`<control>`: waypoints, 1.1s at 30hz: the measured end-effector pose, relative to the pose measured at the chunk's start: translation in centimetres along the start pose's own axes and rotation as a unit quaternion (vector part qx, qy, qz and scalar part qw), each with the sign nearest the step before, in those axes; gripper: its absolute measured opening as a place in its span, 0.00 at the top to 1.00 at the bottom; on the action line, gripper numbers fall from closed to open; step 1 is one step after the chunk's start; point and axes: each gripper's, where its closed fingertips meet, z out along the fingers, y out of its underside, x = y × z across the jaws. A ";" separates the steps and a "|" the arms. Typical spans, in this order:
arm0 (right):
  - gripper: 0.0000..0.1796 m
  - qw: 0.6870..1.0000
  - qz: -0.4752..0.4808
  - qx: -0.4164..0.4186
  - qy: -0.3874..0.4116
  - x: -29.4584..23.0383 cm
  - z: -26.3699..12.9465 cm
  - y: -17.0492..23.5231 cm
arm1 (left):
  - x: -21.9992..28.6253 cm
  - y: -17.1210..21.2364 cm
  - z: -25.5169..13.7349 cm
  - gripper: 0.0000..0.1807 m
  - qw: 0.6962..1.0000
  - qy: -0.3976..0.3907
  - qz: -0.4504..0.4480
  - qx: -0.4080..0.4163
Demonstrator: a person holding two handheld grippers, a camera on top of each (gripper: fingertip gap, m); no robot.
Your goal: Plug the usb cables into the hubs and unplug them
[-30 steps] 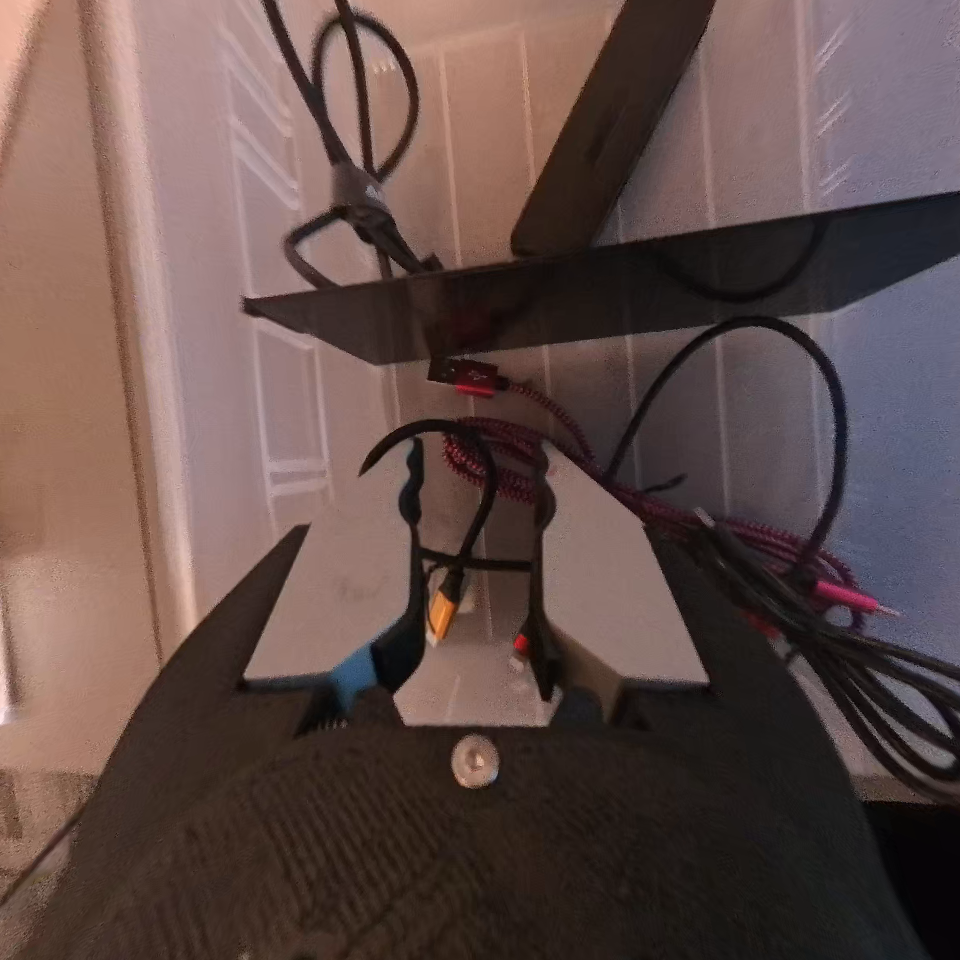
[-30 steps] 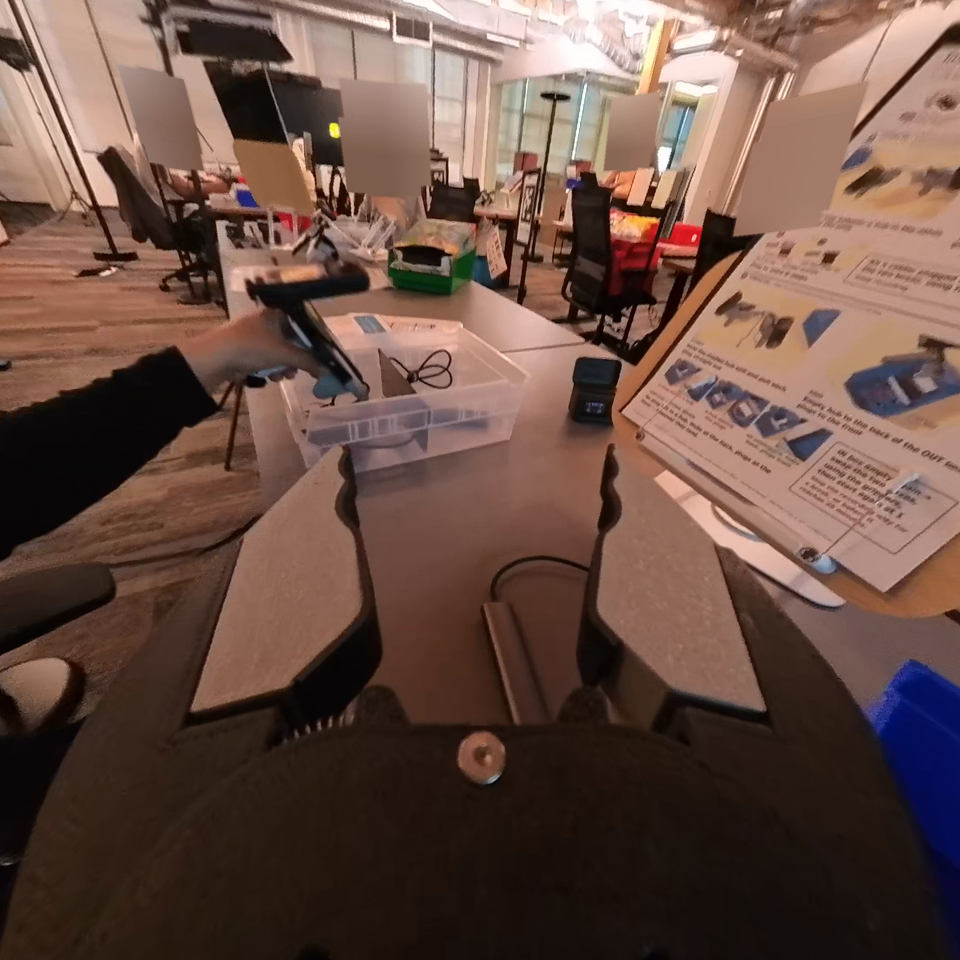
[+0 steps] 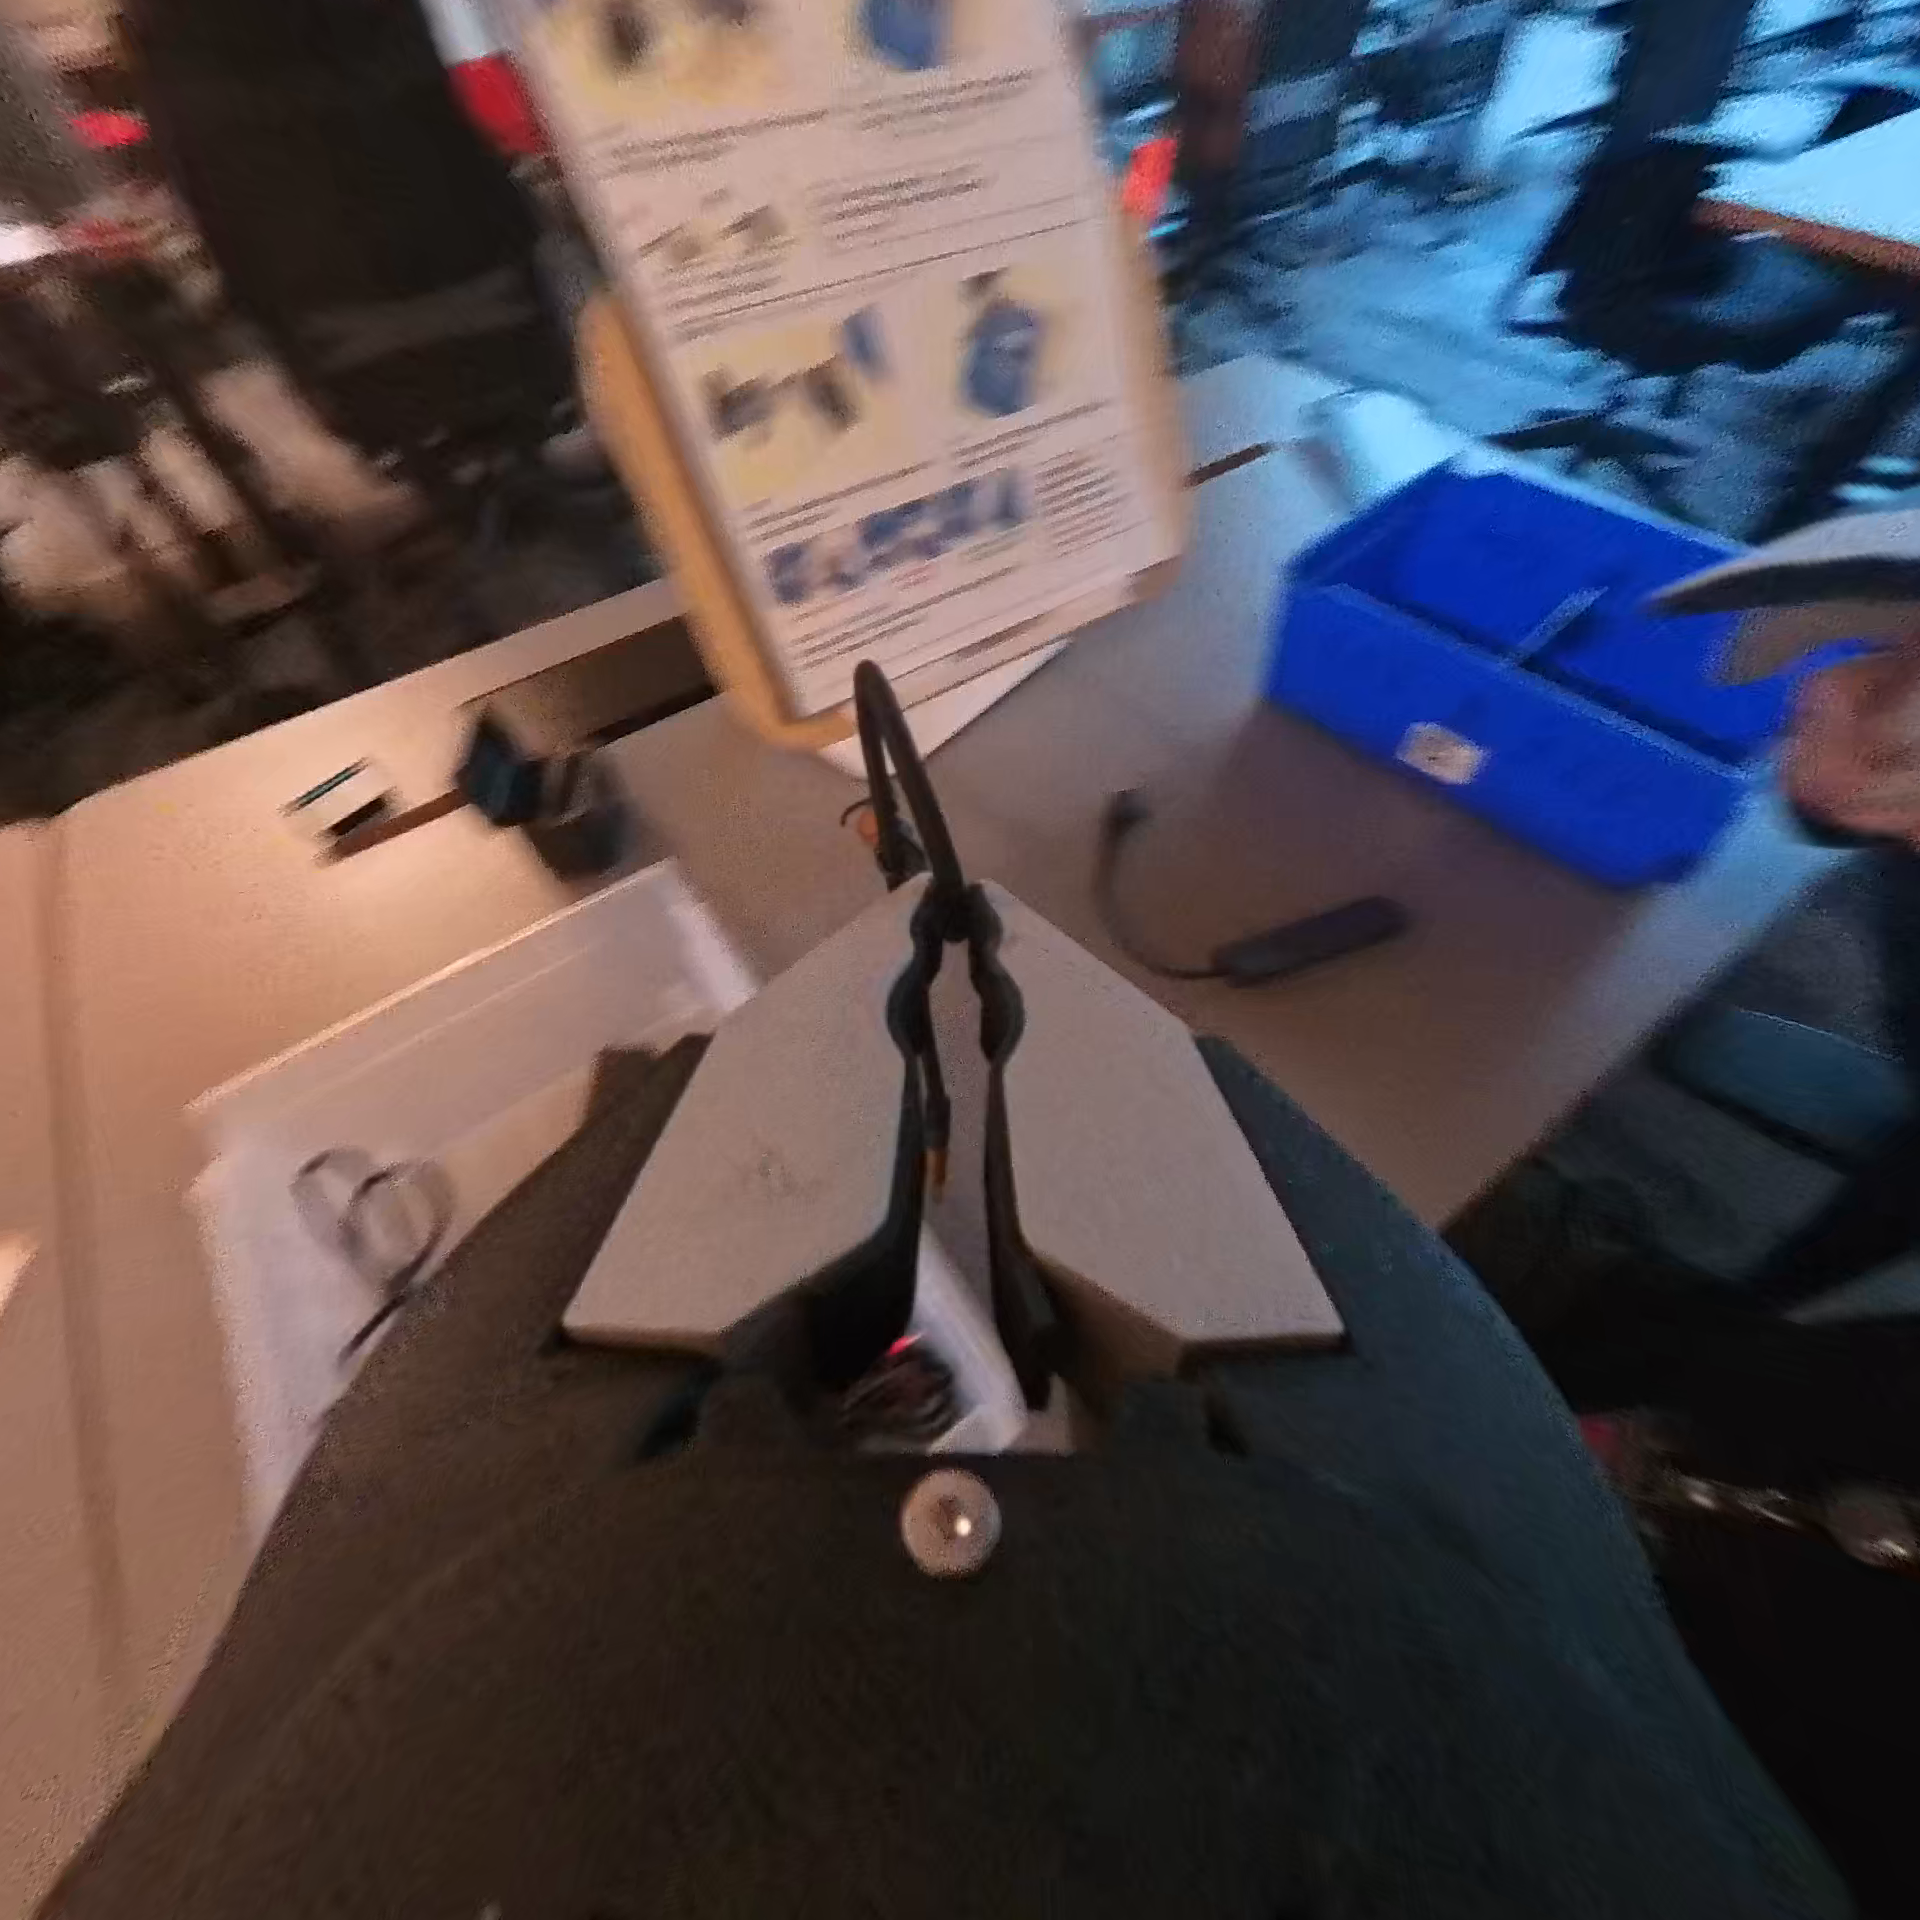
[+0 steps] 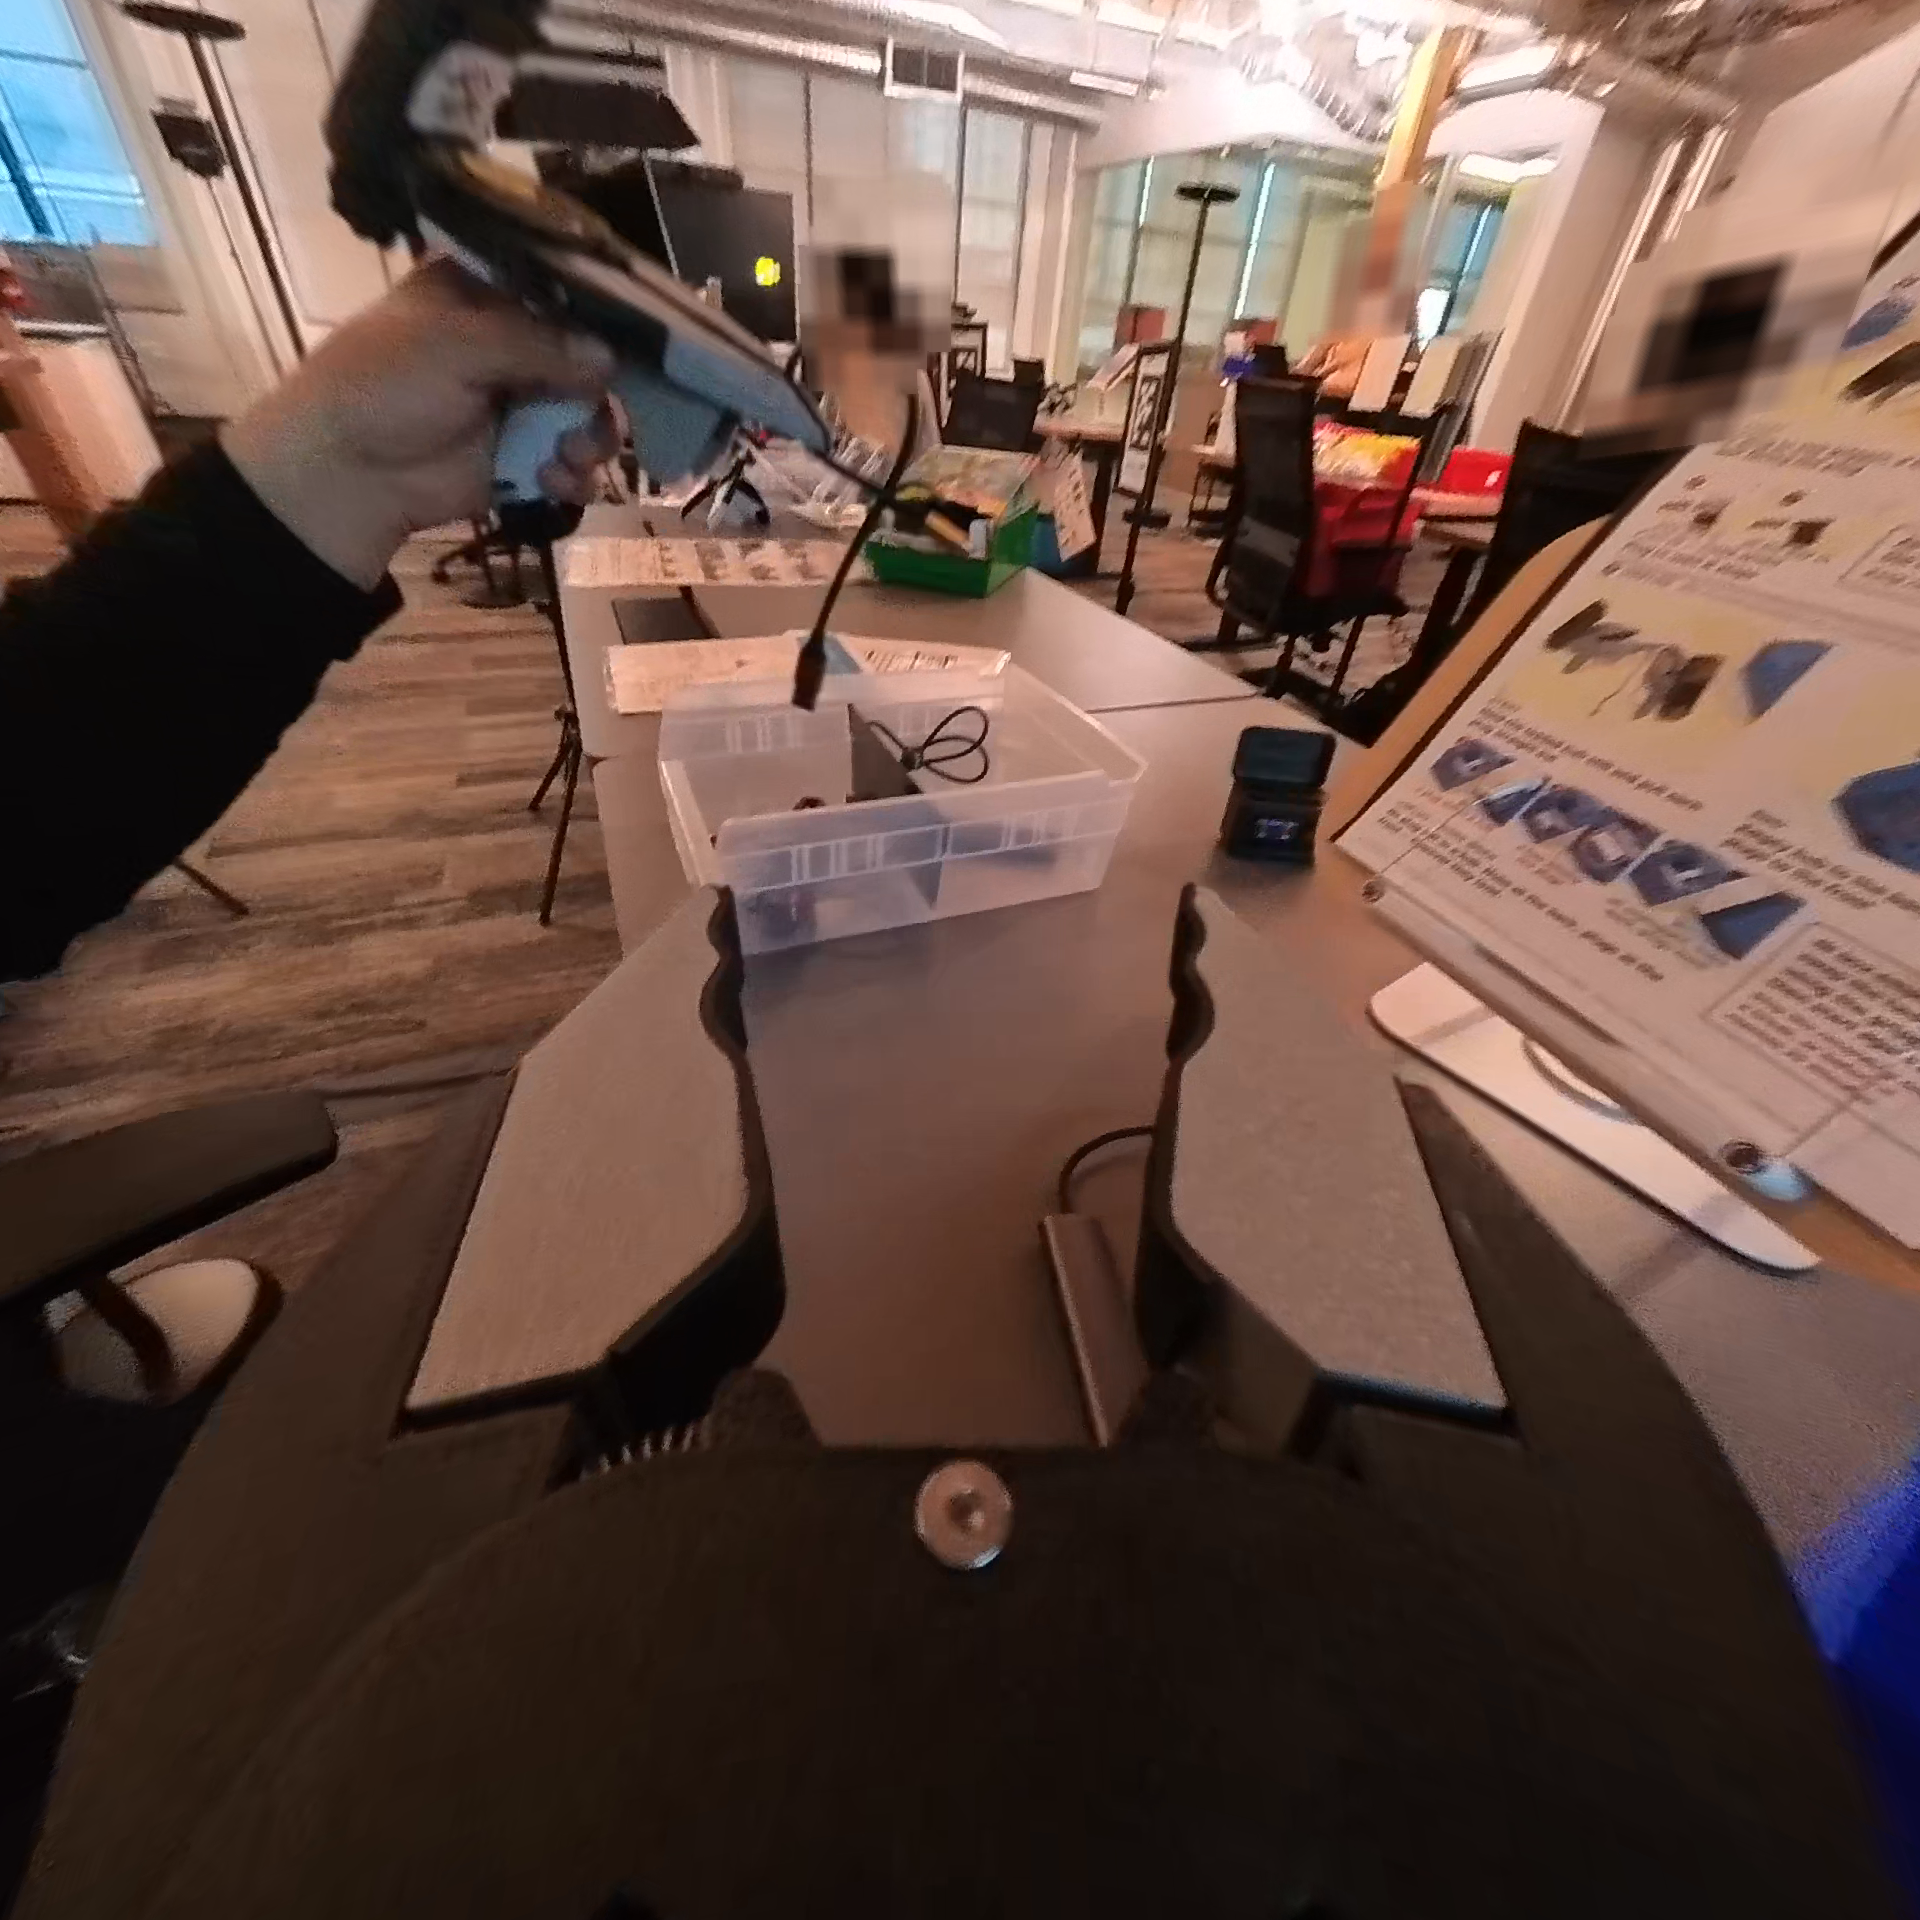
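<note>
My left gripper (image 3: 951, 920) is shut on a black usb cable (image 3: 902, 769), which loops up past the fingertips; an orange plug end shows between the fingers. In the right wrist view, a hand holds the left gripper (image 4: 816, 431) high above the clear bin (image 4: 1039, 831), and the cable's plug (image 4: 808, 675) dangles below it. A dark hub (image 3: 1309, 940) with its own lead lies on the table to the right. My right gripper (image 4: 956, 935) is open and empty, low over the table, with the hub (image 4: 1070, 1309) between its fingers' bases.
An instruction board (image 4: 1714, 779) on a stand is at the right of the table (image 4: 935, 1091). A blue bin (image 3: 1507, 707) sits beside it, and a small black device (image 4: 1278, 795) behind. More cables lie in the clear bin (image 3: 447, 1049). A green box (image 4: 956, 540) is farther back. Some 25 centimeters of space lies between my two pairs of fingers.
My left gripper was open inside the clear bin around the black cable. It has since shut on it and risen out, swinging toward the table. The right gripper has hardly moved.
</note>
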 end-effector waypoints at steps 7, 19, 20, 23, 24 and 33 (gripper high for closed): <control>0.48 0.991 0.085 -0.039 -0.098 -3.7 5.7 4.4 | 17.5 -1.6 3.5 1.00 0.969 0.228 0.087 0.040; 1.00 0.994 0.061 -0.080 0.052 5.4 -0.2 4.4 | 20.5 0.0 10.3 0.82 0.973 0.214 0.081 -0.028; 1.00 0.990 0.061 -0.095 0.083 6.9 -0.9 5.0 | 19.8 1.0 11.0 0.82 0.974 0.207 0.080 -0.044; 1.00 0.977 0.057 -0.134 0.155 10.1 -2.6 6.4 | 17.4 5.0 13.6 0.77 0.977 0.170 0.078 -0.106; 1.00 0.972 0.057 -0.158 0.162 10.5 -2.9 7.1 | 16.8 6.9 14.5 0.75 0.973 0.166 0.078 -0.139; 1.00 0.922 0.026 -0.314 0.225 11.9 -3.2 12.4 | 17.4 18.7 22.9 0.69 0.901 0.203 0.208 -0.323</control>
